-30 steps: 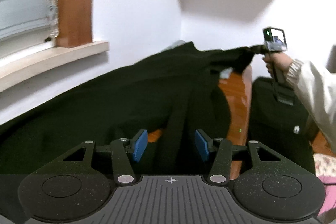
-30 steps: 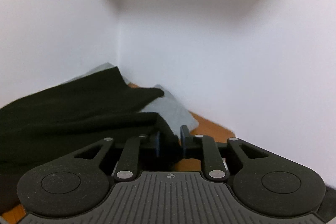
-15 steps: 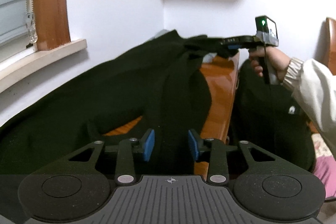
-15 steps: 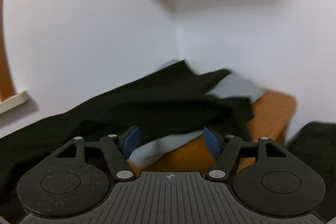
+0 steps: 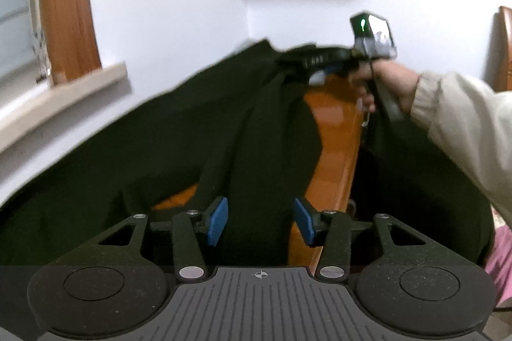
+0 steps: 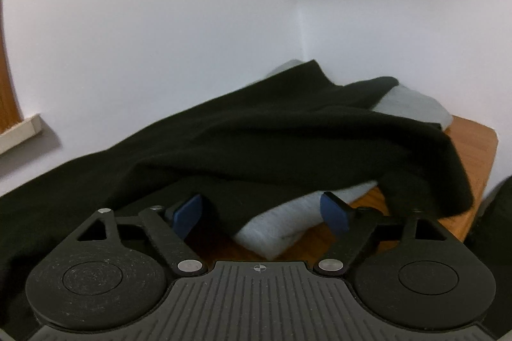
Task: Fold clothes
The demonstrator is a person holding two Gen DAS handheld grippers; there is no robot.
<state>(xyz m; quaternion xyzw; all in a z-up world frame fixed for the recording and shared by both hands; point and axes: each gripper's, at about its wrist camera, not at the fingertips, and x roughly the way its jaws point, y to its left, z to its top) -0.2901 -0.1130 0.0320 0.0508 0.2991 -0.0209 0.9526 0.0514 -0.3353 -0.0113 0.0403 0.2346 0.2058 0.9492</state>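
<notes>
While the right hand-held gripper [image 6: 260, 214] is spreading its blue pads apart, the black knit garment [image 6: 288, 133] it was pinching a second ago lies free ahead of it, draped over a pale grey folded cloth [image 6: 297, 226] on the orange-brown wooden worktop [image 6: 473, 146]. Nothing is pressed between those pads now; a fold of black fabric and the grey cloth's corner merely sit in the gap beyond them. Seen from the left wrist view, that same right hand-held gripper [image 5: 315, 59] hovers at the far end of the garment [image 5: 179, 130], carried by a hand [image 5: 387, 82] in a cream sleeve [image 5: 464, 117], where a second ago it held the end stretched out higher and further right. The left hand-held gripper [image 5: 260, 221] is also opening: a long black strip of the garment runs between its blue pads, but the pads stand clear of it on both sides, so it is released rather than grasping. Compared with half a second back, the left pads have parted again and the cloth has slumped onto the worktop. By my judgement, this marks the end of a stretch-and-lay-down step: the garment is set down, both tools are free, and a fresh grip on an edge would be needed to make a fold.
</notes>
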